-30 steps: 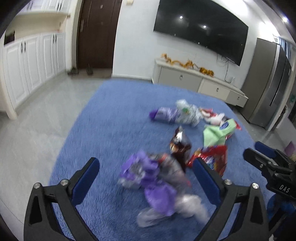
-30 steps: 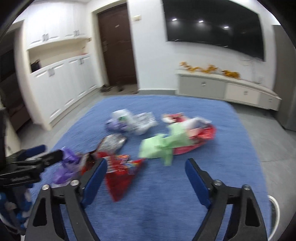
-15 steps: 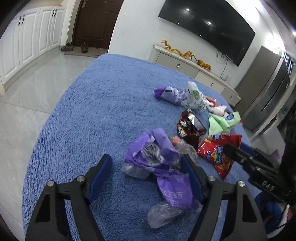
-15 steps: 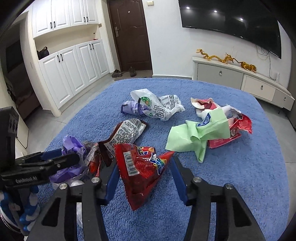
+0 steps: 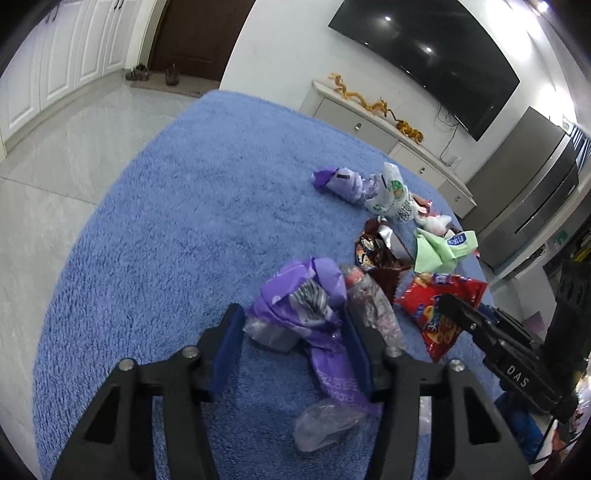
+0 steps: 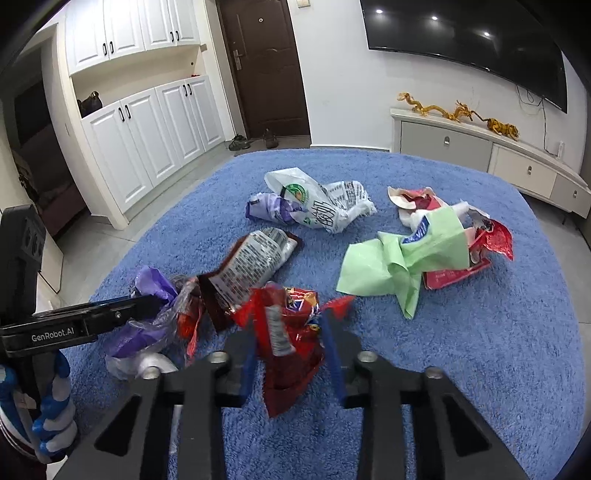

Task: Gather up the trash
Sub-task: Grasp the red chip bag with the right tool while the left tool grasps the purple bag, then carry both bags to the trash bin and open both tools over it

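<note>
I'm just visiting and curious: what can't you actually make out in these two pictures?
- Right view: the red snack bag is motion-blurred, so its print is unreadable and the right claw's grip is uncertain.
- Left view: the purple wrapper's right side hides behind a pad of the left claw.
- Neither view shows any trash bin.

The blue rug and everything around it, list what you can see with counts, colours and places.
purple wrapper: 1, purple, near rug edge, between left gripper's fingers
red snack bag: 1, red, near centre, between right gripper's fingers
brown wrapper: 1, brown and silver, mid rug
white bag: 1, white, far side
green wrapper: 1, pale green, right
rug: 1, blue, floor
television: 1, black, wall
left gripper: 1, black, blue pads
right gripper: 1, same
</note>
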The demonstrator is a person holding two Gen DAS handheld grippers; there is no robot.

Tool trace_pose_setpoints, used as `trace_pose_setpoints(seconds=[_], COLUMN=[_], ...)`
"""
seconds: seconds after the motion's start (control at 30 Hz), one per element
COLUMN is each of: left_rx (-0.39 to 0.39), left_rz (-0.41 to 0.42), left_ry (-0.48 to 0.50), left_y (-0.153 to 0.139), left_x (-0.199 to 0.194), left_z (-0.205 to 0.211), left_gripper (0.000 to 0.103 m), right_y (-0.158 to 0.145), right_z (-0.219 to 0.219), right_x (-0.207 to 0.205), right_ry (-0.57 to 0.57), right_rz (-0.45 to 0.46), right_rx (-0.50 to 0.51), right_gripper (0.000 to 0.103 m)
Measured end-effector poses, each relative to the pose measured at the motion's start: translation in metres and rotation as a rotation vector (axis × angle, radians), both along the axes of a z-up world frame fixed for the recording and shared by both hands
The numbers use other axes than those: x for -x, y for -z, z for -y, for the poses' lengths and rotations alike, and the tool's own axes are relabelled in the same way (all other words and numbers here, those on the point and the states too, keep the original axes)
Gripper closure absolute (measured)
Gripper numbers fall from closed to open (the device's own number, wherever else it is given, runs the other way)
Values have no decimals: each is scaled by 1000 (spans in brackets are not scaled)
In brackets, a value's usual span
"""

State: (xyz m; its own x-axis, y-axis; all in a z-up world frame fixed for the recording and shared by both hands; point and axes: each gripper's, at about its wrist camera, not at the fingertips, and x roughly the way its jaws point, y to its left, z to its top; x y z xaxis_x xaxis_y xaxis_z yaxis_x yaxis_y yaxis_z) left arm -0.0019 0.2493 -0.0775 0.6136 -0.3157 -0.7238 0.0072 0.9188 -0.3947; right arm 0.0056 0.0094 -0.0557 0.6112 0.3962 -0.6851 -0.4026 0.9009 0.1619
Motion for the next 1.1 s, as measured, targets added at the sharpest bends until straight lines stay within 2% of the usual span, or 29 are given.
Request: trace_pose_setpoints(seconds=[0.13,0.37,0.63,0.87,1.1], left_rx=[-4,-24,-51,-17,39], left_rz=[24,86,170,241,249], left_ry=[4,-5,-15,130,408], left_y=[-8,-31,-67,-108,-128], left_x=[4,20,39,31,12], left_z=[3,8,25,104,248], left_gripper=[63,64,64,64,64], right_y=[-3,-18,-40,-60,-63], right_z=[7,18,56,134,253], right_x=[3,15,32,52,82], right_ry=[4,22,98,252,508], right_rz=[-5,37,87,161,210], right_rx=[-22,-48,-100,-156,-196], right_gripper=[88,89,89,89,89])
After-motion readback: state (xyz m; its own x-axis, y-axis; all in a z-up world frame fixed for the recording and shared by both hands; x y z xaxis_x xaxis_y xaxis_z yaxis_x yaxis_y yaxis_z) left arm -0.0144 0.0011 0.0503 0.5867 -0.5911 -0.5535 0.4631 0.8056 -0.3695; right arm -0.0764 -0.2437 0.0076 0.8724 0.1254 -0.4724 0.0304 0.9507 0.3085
